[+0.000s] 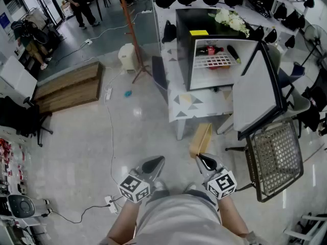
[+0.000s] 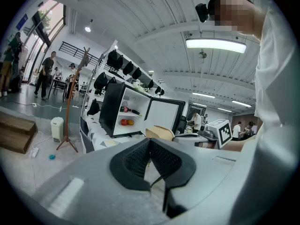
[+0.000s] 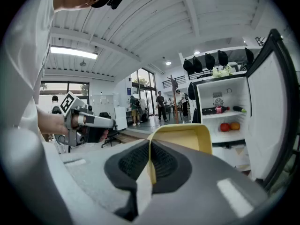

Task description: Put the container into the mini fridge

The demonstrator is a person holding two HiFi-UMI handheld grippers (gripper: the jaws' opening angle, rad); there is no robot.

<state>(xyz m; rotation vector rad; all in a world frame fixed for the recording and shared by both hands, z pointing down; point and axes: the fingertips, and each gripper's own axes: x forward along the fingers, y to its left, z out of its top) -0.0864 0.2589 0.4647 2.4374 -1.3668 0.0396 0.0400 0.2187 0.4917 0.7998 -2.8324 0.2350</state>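
Observation:
My right gripper (image 1: 201,157) is shut on the rim of a shallow yellow container (image 1: 201,139), held out in front of me above the floor. In the right gripper view the container (image 3: 186,138) stands edge-up between the jaws. The black mini fridge (image 1: 213,49) stands ahead on a low patterned table (image 1: 196,104), its door (image 1: 259,92) swung wide open to the right. A bottle and two fruits (image 3: 229,126) lie on its shelves. My left gripper (image 1: 160,161) is shut and holds nothing, beside the right one.
A mesh-seat chair (image 1: 274,152) stands right of the table, just under the open door. A coat stand (image 1: 134,34), a white bin (image 1: 126,56) and wooden steps (image 1: 69,88) are at the far left. A cable and power strip (image 1: 108,93) lie on the floor. People stand far off.

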